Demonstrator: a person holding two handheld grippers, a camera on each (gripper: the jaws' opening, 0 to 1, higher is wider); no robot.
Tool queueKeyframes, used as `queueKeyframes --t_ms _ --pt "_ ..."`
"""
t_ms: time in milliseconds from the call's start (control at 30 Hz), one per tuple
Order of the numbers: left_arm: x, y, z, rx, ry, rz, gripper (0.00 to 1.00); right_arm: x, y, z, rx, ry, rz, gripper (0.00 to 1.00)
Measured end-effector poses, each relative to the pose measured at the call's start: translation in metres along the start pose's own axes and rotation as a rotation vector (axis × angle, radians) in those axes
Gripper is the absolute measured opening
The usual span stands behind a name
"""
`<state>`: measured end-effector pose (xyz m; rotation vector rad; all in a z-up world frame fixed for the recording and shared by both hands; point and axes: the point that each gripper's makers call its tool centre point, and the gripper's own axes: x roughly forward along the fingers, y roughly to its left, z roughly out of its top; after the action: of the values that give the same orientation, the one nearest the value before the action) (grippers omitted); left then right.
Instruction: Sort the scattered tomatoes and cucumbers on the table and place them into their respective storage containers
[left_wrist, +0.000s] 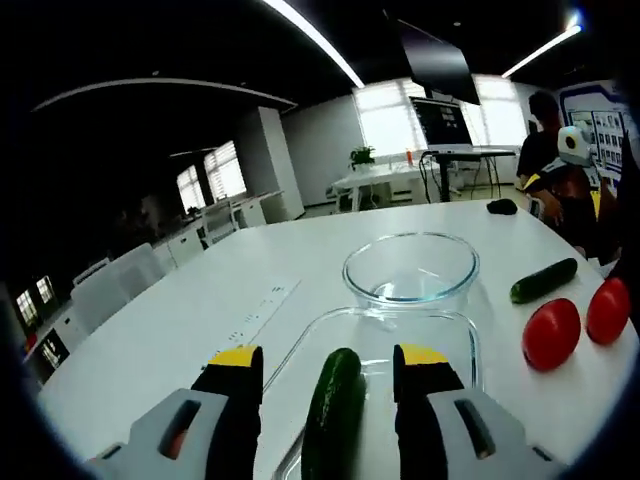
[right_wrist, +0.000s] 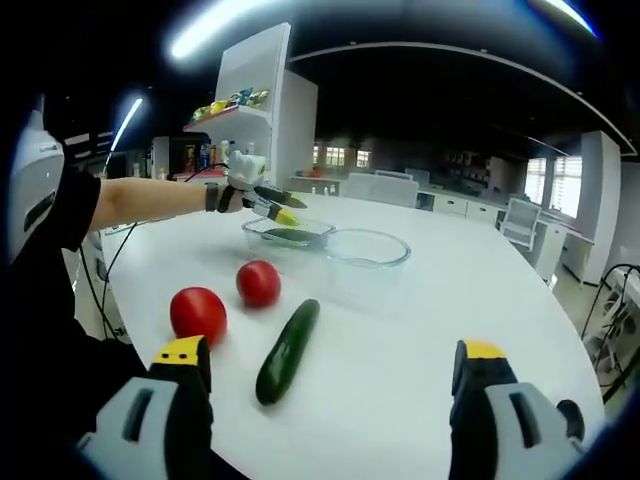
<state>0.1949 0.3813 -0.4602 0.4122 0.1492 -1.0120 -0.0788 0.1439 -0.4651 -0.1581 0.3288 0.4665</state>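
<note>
Nearest you in the left gripper view, your left gripper (left_wrist: 330, 385) has its jaws spread with a cucumber (left_wrist: 333, 415) lying between them. It sits inside the rectangular glass container (left_wrist: 455, 325), and you cannot tell whether the pads touch it, though they look apart from it. That cucumber I would count as delivered.

In the right gripper view, your right gripper (right_wrist: 335, 365) hangs with jaws spread wide and nothing between them, low over the white table (right_wrist: 430, 300). Just beyond it lies a second cucumber (right_wrist: 287, 351), loose on the table, with two tomatoes (right_wrist: 198, 313) (right_wrist: 259, 283) to its left, near each other but apart.

Farther off stand the rectangular container and, just beside it to the right, the round glass bowl (right_wrist: 368, 247), which looks empty.

So by my judgement one cucumber is sorted; one cucumber and both tomatoes are left, the tomatoes presumably bound for the bowl.
</note>
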Motion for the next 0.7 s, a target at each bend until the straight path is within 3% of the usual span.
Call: queueKeyframes --t_ms 167,233,367,567,700 --pt "-0.019 -0.001 0.02 -0.043 -0.065 0.024 0.67 -0.001 -0.001 -0.002 0.001 0.001 -0.003 0.96" --pt "-0.03 -0.012 0.027 -0.061 -0.088 0.035 0.7 -0.002 -0.001 -0.002 0.003 0.0 -0.002 0.96" --pt "-0.057 -0.031 0.041 -0.106 -0.167 0.056 0.95 -0.001 0.001 -0.002 0.0 -0.004 0.005 0.96" --pt "-0.099 -0.049 0.048 -0.167 -0.222 0.108 0.95 0.003 0.004 -0.004 -0.007 0.002 0.021 0.96" --pt "-0.126 -0.079 0.053 -0.206 -0.252 0.096 0.95 0.008 0.007 -0.001 -0.014 -0.003 0.034 0.96"
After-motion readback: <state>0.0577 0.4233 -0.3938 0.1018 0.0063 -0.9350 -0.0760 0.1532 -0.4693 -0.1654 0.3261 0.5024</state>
